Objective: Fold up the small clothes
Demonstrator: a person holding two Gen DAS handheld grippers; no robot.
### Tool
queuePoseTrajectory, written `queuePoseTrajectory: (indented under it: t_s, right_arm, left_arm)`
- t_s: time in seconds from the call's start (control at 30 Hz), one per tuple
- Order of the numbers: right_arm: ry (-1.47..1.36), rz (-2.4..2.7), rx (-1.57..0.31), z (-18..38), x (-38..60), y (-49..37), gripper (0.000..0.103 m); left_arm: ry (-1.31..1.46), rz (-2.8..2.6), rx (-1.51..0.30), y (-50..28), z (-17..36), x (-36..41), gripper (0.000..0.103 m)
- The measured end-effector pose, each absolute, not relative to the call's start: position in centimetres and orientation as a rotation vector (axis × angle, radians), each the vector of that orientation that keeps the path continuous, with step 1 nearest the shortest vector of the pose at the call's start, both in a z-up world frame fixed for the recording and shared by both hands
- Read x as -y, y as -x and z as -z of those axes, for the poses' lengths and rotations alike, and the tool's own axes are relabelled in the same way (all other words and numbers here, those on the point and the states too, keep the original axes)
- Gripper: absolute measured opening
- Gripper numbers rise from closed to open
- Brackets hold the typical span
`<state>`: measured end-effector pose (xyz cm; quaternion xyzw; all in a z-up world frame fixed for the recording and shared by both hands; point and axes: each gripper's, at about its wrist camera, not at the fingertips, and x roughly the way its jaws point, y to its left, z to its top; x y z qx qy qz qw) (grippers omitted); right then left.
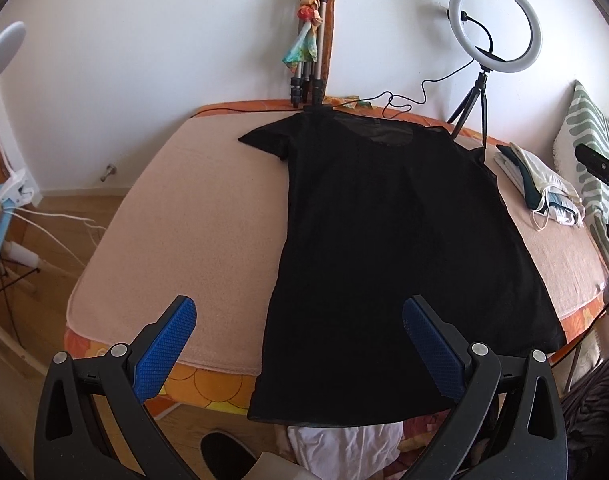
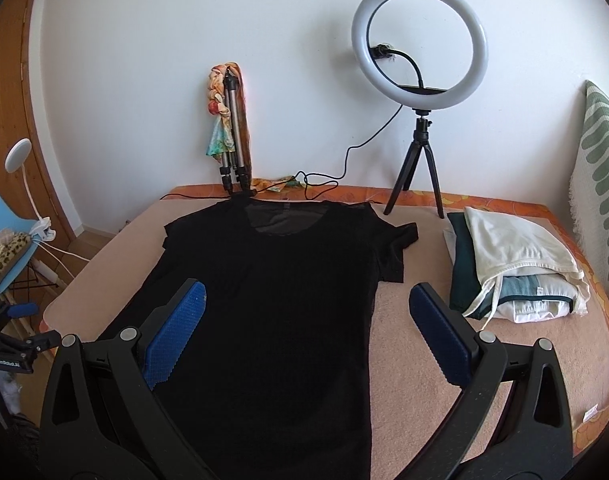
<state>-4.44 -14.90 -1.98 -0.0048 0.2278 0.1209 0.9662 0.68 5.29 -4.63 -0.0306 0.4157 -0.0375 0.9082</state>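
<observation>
Both fisheye views are evenly lit by soft daylight, bright on the white wall, with only faint shadows. The ring light looks unlit. The black T-shirt reads as a near-featureless dark mass. Straight edges bow strongly toward the dark vignetted corners; focus is sharp throughout.

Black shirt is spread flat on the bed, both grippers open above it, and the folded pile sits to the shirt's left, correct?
Not quite: the folded pile lies to the right of the black shirt, near the striped pillow, as the right wrist view shows. The rest holds: the shirt is spread flat on the bed, with the left gripper and right gripper both open.
</observation>
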Motion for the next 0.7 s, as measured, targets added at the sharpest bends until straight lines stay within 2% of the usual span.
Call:
queuePoseTrajectory:
  t_s: [0.3, 0.4, 0.47, 0.57, 0.7]
  right_arm:
    - [0.036, -0.415, -0.502, -1.5, 6.7, -0.8, 0.103]
    - [0.070, -0.468, -0.529, -2.0, 3.4, -2.2, 0.103]
    - [0.069, -0.517, -0.530, -2.2, 1.3, -3.0, 0.103]
    - [0.040, -0.568, -0.544, -2.4, -1.5, -4.9, 0.103]
    - [0.020, -0.610, -0.654, -1.6, -6.2, -8.9, 0.103]
  left_arm:
    - [0.085, 0.068, -0.966, -0.9, 7.8, -7.7, 0.101]
    - [0.132, 0.075, -0.994, -0.9, 8.7, -8.6, 0.095]
    - [0.148, 0.078, -1.014, -0.8, 9.5, -9.0, 0.083]
    - [0.191, 0.100, -1.034, -0.4, 10.4, -9.3, 0.073]
    - [0.205, 0.143, -1.068, -0.1, 11.2, -8.9, 0.066]
